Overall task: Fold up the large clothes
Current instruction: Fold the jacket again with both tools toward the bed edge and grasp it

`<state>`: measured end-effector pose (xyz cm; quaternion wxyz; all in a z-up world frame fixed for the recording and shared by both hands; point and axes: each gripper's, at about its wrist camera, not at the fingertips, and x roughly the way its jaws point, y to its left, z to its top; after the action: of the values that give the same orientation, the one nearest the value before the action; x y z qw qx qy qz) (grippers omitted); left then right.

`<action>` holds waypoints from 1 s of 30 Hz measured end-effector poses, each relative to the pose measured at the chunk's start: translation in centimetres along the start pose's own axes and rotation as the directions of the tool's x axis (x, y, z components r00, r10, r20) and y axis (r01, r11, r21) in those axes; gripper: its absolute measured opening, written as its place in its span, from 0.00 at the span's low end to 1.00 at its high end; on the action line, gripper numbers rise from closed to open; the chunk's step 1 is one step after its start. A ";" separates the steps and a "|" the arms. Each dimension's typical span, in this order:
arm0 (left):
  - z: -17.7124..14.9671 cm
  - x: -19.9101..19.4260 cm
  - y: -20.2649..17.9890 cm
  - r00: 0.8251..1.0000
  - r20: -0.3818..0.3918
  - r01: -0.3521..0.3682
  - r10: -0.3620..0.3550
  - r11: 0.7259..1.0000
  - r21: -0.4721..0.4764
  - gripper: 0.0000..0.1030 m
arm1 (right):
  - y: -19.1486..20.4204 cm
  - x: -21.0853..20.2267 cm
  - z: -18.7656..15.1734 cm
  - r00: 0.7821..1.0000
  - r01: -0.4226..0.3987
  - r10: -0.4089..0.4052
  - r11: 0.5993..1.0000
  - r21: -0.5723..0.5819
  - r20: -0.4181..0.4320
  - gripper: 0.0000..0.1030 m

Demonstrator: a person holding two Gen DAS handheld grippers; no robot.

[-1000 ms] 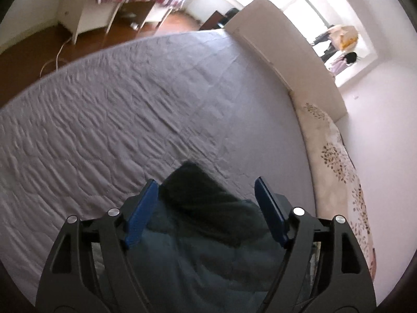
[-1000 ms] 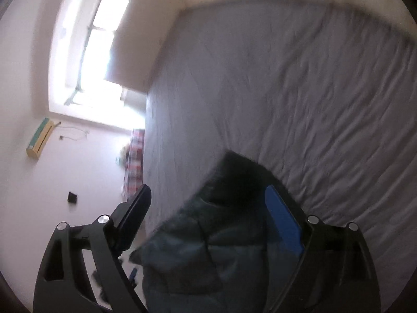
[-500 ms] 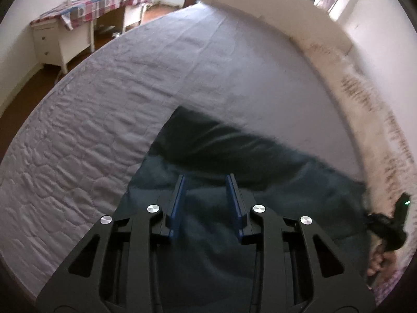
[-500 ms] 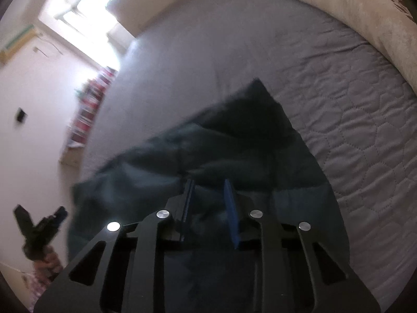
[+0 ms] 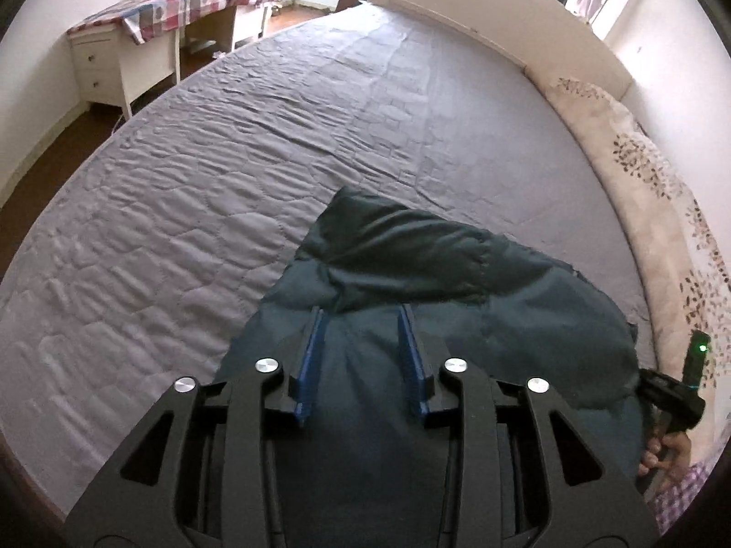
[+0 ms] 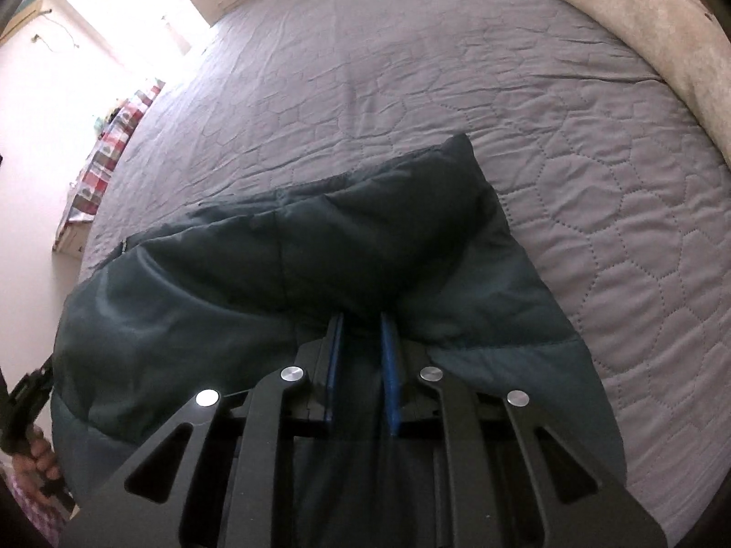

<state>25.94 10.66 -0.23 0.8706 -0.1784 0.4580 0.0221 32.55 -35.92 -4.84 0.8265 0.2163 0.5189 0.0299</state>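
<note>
Left wrist view: my left gripper [image 5: 361,315], jaws just eased wider yet still pinching a fold of the dark teal padded garment [image 5: 457,274], which lies on the grey quilted bed [image 5: 228,160].

Right wrist view: my right gripper [image 6: 362,319], jaws narrow and just closing further, clamps a bunched fold of the garment [image 6: 274,251] on the bed [image 6: 457,91].
</note>
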 end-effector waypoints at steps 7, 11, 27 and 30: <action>-3.3 -6.4 2.5 0.999 0.042 0.032 -0.031 0.999 -0.021 0.67 | -0.6 -4.9 -1.3 0.993 -0.109 0.105 0.991 0.079 0.053 0.28; -6.5 -9.5 5.0 0.997 0.063 0.048 -0.043 0.996 -0.070 0.75 | -1.3 -11.0 -6.1 0.982 -0.132 0.126 0.991 0.034 0.142 0.57; -14.9 -5.9 7.8 0.973 -0.091 0.168 -0.214 0.916 -0.363 0.82 | -9.5 -14.8 -22.7 0.941 -0.336 0.321 0.862 0.379 0.105 0.84; -15.1 -4.3 7.2 0.968 -0.102 0.171 -0.228 0.902 -0.396 0.84 | -9.2 -13.6 -22.5 0.919 -0.389 0.375 0.819 0.421 0.119 0.87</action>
<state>10.10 12.96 -6.70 0.7805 -0.3924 0.4866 0.0087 5.06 -40.61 -5.23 0.7418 0.4957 0.4455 0.0744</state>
